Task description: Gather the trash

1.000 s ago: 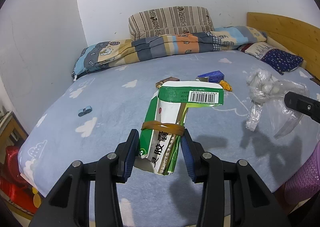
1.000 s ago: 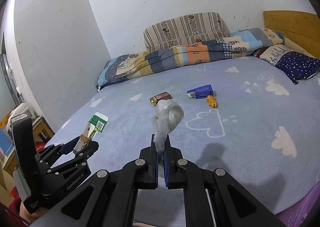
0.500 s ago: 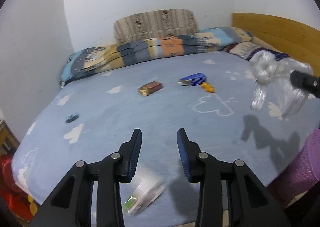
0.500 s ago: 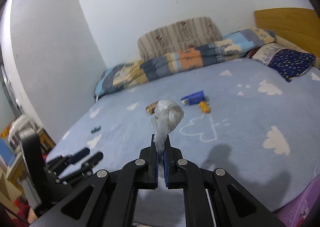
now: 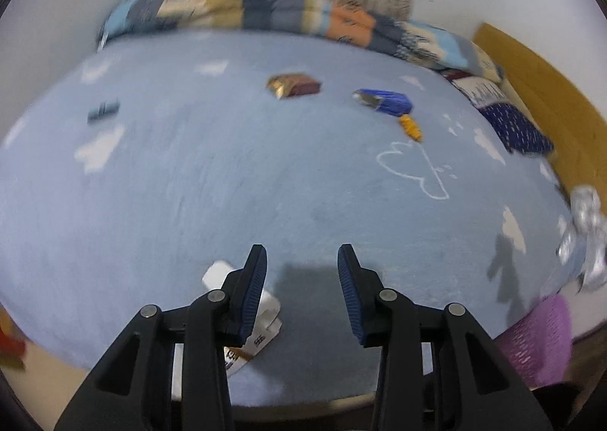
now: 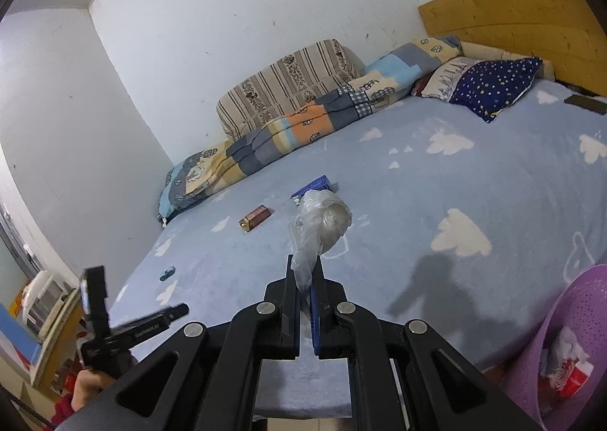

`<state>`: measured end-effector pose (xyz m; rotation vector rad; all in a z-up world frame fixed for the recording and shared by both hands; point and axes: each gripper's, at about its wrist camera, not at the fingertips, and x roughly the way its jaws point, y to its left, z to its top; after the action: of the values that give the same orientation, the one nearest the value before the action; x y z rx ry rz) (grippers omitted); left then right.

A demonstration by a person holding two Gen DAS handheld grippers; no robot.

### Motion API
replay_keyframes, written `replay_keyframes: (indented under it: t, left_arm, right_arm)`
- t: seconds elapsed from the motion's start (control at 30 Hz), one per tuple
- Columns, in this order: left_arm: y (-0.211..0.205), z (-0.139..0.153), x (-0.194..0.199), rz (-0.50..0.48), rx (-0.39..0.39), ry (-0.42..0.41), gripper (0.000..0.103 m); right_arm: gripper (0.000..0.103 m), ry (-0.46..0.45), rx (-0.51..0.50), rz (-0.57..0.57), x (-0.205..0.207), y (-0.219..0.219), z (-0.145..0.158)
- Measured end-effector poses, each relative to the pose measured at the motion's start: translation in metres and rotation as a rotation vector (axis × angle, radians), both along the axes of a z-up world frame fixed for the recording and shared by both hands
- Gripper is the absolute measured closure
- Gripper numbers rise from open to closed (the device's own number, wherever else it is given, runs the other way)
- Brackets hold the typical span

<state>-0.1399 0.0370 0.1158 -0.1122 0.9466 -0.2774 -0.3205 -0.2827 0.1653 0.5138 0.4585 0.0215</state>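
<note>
I get even, fairly bright indoor light; soft shadows fall on the bed sheet (image 6: 493,180) near its front edge; my left wrist view is smeared by motion, the quilt (image 5: 288,13) at the far side blurred; my right wrist view is sharp; both bend and darken at the corners.

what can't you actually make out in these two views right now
- Carton, left wrist view: mostly hidden behind the left tongs; its print is unreadable.
- Small dark item, left wrist view: motion blur; too small in the right wrist view.
- Purple basket, right wrist view: cut off by the frame edge, contents only partly shown.
- Blue box, right wrist view: partly behind the plastic bag.
</note>
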Motion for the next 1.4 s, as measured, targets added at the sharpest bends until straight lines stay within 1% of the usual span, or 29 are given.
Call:
replay_keyframes:
  t: [0.03, 0.07, 0.1, 0.17, 0.27, 0.4, 0.43, 0.5, 0.53, 0.6, 0.63, 0.67, 0.7, 0.73, 0.8, 0.83, 0.87, 0.93, 1.0, 1.03, 1.1, 1.13, 1.2, 1.23, 1.3, 1.33, 1.37, 1.4]
  left_arm:
    - [0.009, -0.001, 0.003, 0.021, -0.028, 0.018, 0.061]
    - [0.015, -0.002, 0.004, 0.038, -0.042, 0.026, 0.053]
    - [0.022, -0.003, 0.005, 0.060, -0.052, 0.036, 0.050]
    - [0.030, -0.005, 0.006, 0.080, -0.045, 0.055, 0.047]
    - [0.039, -0.017, 0.003, 0.103, -0.010, 0.116, 0.032]
    - [0.046, -0.043, 0.001, 0.143, -0.011, 0.227, 0.032]
    - [0.047, -0.051, 0.002, 0.158, 0.000, 0.258, 0.032]
    - [0.045, -0.059, 0.003, 0.161, 0.006, 0.283, 0.032]
    - [0.040, -0.060, 0.000, 0.143, 0.025, 0.280, 0.032]
    - [0.028, -0.058, -0.007, 0.110, 0.085, 0.249, 0.032]
    - [0.019, -0.057, -0.013, 0.072, 0.141, 0.220, 0.032]
    - [0.012, -0.057, -0.016, 0.049, 0.179, 0.205, 0.031]
    - [0.004, -0.060, -0.019, 0.020, 0.238, 0.189, 0.029]
    - [-0.002, -0.067, -0.020, 0.003, 0.318, 0.182, 0.029]
    - [-0.005, -0.077, -0.018, 0.001, 0.372, 0.199, 0.031]
    - [-0.006, -0.084, -0.014, 0.002, 0.382, 0.220, 0.037]
    - [-0.006, -0.088, -0.011, 0.004, 0.385, 0.230, 0.051]
    - [-0.007, -0.090, -0.008, 0.009, 0.381, 0.230, 0.054]
    - [-0.017, -0.087, -0.005, -0.005, 0.405, 0.195, 0.058]
    - [-0.021, -0.083, -0.007, -0.013, 0.396, 0.165, 0.058]
    - [-0.025, -0.071, -0.010, -0.032, 0.355, 0.121, 0.059]
    - [-0.029, -0.063, -0.012, -0.049, 0.322, 0.094, 0.059]
    - [-0.038, -0.046, -0.016, -0.101, 0.223, 0.054, 0.059]
    - [-0.048, -0.036, -0.020, -0.142, 0.181, 0.039, 0.059]
    - [-0.064, -0.025, -0.027, -0.222, 0.132, 0.019, 0.059]
    - [-0.082, -0.017, -0.034, -0.290, 0.105, 0.007, 0.059]
    - [-0.098, -0.010, -0.042, -0.336, 0.092, -0.004, 0.059]
    - [-0.120, -0.002, -0.051, -0.408, 0.073, -0.017, 0.059]
  right_arm:
    - [0.099, -0.003, 0.008, 0.009, 0.002, 0.001, 0.000]
    - [0.099, -0.004, 0.008, 0.014, 0.001, 0.001, 0.000]
    - [0.099, -0.007, 0.006, 0.026, 0.003, 0.004, 0.000]
    - [0.099, -0.009, 0.005, 0.040, 0.004, 0.005, -0.002]
    - [0.099, -0.008, 0.008, 0.052, 0.004, 0.006, -0.003]
    - [0.099, -0.009, 0.033, 0.046, 0.004, -0.002, -0.005]
    - [0.099, -0.009, 0.041, 0.046, 0.004, -0.002, -0.005]
    - [0.099, -0.009, 0.055, 0.051, 0.005, -0.003, -0.006]
    - [0.099, -0.009, 0.060, 0.054, 0.005, -0.003, -0.006]
    - [0.099, -0.008, 0.059, 0.064, 0.007, -0.001, -0.007]
    - [0.099, -0.007, 0.058, 0.067, 0.007, 0.001, -0.007]
    - [0.099, -0.007, 0.056, 0.070, 0.007, 0.001, -0.007]
    - [0.099, -0.008, 0.055, 0.070, 0.006, 0.001, -0.007]
    - [0.099, -0.009, 0.057, 0.067, 0.006, 0.000, -0.007]
    - [0.099, -0.012, 0.066, 0.059, 0.004, -0.004, -0.007]
    - [0.099, -0.013, 0.071, 0.055, 0.004, -0.006, -0.007]
    - [0.099, -0.014, 0.075, 0.053, 0.003, -0.007, -0.008]
    - [0.099, -0.018, 0.081, 0.051, 0.003, -0.008, -0.007]
    - [0.099, -0.023, 0.080, 0.047, 0.001, -0.008, -0.006]
    - [0.099, -0.028, 0.080, 0.044, 0.000, -0.009, -0.005]
    - [0.099, -0.037, 0.082, 0.034, -0.004, -0.012, -0.002]
    - [0.099, -0.042, 0.084, 0.025, -0.006, -0.014, -0.001]
    - [0.099, -0.053, 0.098, 0.006, -0.014, -0.022, 0.005]
    - [0.099, -0.063, 0.106, -0.002, -0.019, -0.027, 0.009]
    - [0.099, -0.081, 0.100, -0.028, -0.033, -0.037, 0.018]
    - [0.099, -0.088, 0.085, -0.043, -0.042, -0.043, 0.023]
    - [0.099, -0.092, 0.065, -0.063, -0.052, -0.049, 0.028]
    - [0.099, -0.092, 0.044, -0.091, -0.065, -0.058, 0.031]
